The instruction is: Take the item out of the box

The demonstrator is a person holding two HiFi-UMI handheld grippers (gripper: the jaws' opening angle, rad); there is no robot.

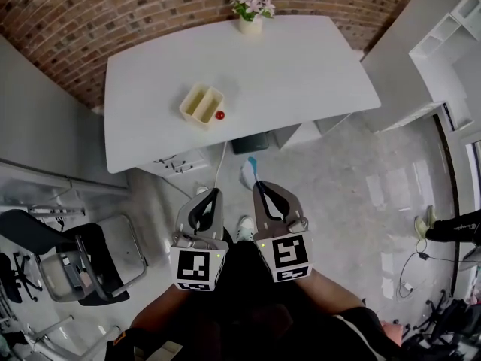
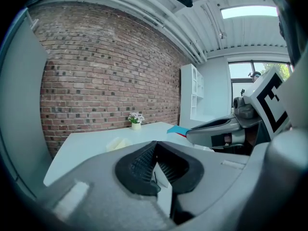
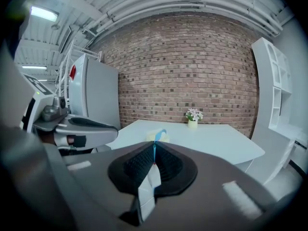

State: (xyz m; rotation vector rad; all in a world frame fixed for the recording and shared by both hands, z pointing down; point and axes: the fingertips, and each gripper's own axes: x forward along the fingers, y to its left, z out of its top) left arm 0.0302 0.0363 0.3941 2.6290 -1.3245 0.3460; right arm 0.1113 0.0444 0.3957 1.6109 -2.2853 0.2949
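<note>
A cream box [image 1: 201,104] with two compartments sits on the white table [image 1: 301,74], and a small red ball [image 1: 220,115] lies on the table at its right corner. Both grippers hang close to my body over the floor, well short of the table. My left gripper [image 1: 214,194] has its jaws together with nothing between them. My right gripper [image 1: 259,188] is shut on a thin blue strip [image 1: 251,164] that sticks out past its tips. From the right gripper view the blue strip [image 3: 157,137] stands up in front of the distant box [image 3: 164,137].
A pot of pink flowers [image 1: 252,10] stands at the table's far edge against the brick wall. Black chairs [image 1: 83,265] are at my lower left. White shelving [image 1: 451,43] fills the right side. Someone's leg [image 1: 451,228] shows at the right edge.
</note>
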